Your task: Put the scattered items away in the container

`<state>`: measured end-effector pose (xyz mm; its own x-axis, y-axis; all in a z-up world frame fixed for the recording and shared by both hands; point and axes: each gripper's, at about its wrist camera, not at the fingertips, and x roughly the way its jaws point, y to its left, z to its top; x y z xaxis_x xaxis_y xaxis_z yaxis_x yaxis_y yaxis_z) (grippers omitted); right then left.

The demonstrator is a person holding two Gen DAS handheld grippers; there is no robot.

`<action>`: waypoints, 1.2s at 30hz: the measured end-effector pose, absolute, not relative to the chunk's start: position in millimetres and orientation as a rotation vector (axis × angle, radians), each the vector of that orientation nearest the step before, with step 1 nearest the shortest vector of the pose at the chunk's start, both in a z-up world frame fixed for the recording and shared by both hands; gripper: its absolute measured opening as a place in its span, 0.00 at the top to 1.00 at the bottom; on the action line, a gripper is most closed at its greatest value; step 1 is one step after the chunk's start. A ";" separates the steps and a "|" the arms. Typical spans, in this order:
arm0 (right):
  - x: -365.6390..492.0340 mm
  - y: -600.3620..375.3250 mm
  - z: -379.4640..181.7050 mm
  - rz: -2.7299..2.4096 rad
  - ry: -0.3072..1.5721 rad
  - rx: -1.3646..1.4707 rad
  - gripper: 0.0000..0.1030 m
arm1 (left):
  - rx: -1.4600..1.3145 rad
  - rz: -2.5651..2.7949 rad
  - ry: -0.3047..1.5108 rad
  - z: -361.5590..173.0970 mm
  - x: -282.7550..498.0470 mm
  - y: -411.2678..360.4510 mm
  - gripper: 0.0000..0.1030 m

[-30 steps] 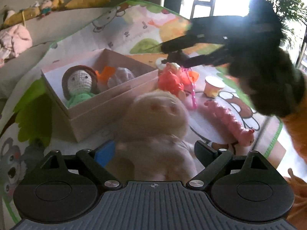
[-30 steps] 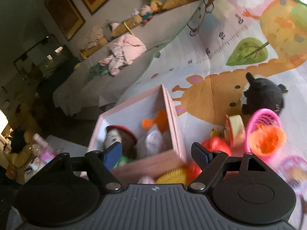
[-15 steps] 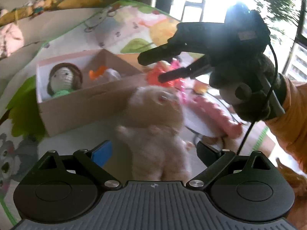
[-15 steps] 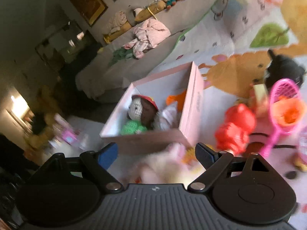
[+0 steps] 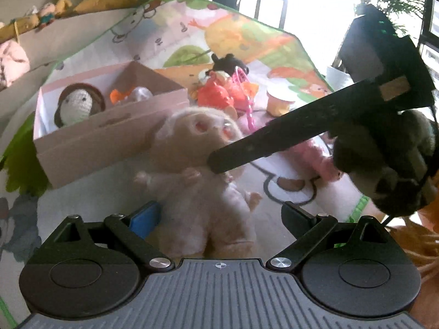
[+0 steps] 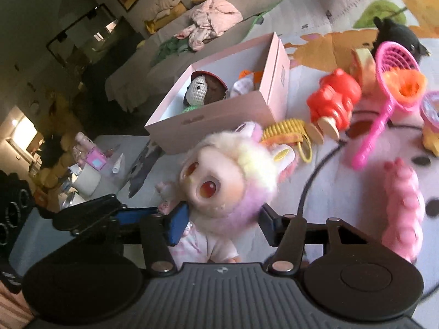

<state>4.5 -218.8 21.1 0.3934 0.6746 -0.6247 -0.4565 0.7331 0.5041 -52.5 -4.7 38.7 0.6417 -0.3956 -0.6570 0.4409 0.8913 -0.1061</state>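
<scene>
Playmat [image 5: 170, 38]: right gripper [image 6: 222, 219] straddles doll's [image 6: 227, 175] neck.

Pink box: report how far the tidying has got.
Done: the pink box already holds a crocheted doll and an orange-and-white toy.
In hand: the right tool has just been closing around the fluffy big-eyed doll; whether its pads press yet is unclear.
Left on the mat: red toy, pink racket, pink caterpillar, black plush, yellow toy.
</scene>
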 end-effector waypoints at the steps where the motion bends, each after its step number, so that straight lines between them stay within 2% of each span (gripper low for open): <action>1: 1.2 -219.4 22.3 0.726 0.911 0.263 0.47 | 0.068 -0.483 0.738 37.7 -53.8 -6.4 0.05; 5: -7.2 -218.8 31.9 0.695 0.845 0.217 0.45 | 0.097 -0.472 0.749 36.0 -57.0 -12.6 0.05; 6: -6.2 -218.4 34.6 0.687 0.828 0.214 0.43 | 0.095 -0.467 0.755 35.6 -56.6 -12.7 0.05; 8: -2.3 -216.9 37.6 0.667 0.799 0.220 0.29 | 0.093 -0.453 0.766 34.6 -54.8 -12.9 0.05; 10: 2.8 -212.7 36.0 0.660 0.795 0.224 0.27 | 0.097 -0.442 0.773 33.6 -54.2 -13.5 0.05; 22: -13.5 -191.5 27.9 0.711 0.835 0.176 0.33 | 0.114 -0.414 0.788 30.0 -61.4 -7.8 0.05; 25: -24.5 -189.0 27.7 0.694 0.854 0.150 0.40 | 0.119 -0.419 0.791 29.3 -66.8 -6.5 0.05; 29: -30.9 -194.0 26.7 0.691 0.867 0.171 0.40 | 0.135 -0.444 0.769 31.2 -78.0 -3.3 0.05; 30: -31.4 -195.0 26.7 0.689 0.865 0.174 0.40 | 0.139 -0.447 0.761 32.7 -80.6 -1.5 0.07; 32: -31.5 -196.3 26.7 0.686 0.859 0.178 0.40 | 0.138 -0.465 0.755 36.1 -84.4 3.2 0.21; 34: -31.4 -195.8 27.4 0.679 0.848 0.179 0.38 | 0.148 -0.465 0.752 38.2 -87.5 5.7 0.24; 36: -29.4 -194.0 27.5 0.666 0.841 0.177 0.31 | 0.161 -0.460 0.748 38.9 -89.8 7.7 0.25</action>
<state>-29.4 -194.0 27.5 0.4790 0.6098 -0.6314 -0.4748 0.7850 0.3980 -89.8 7.7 38.9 0.6390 -0.3451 -0.6875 0.4580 0.8887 -0.0205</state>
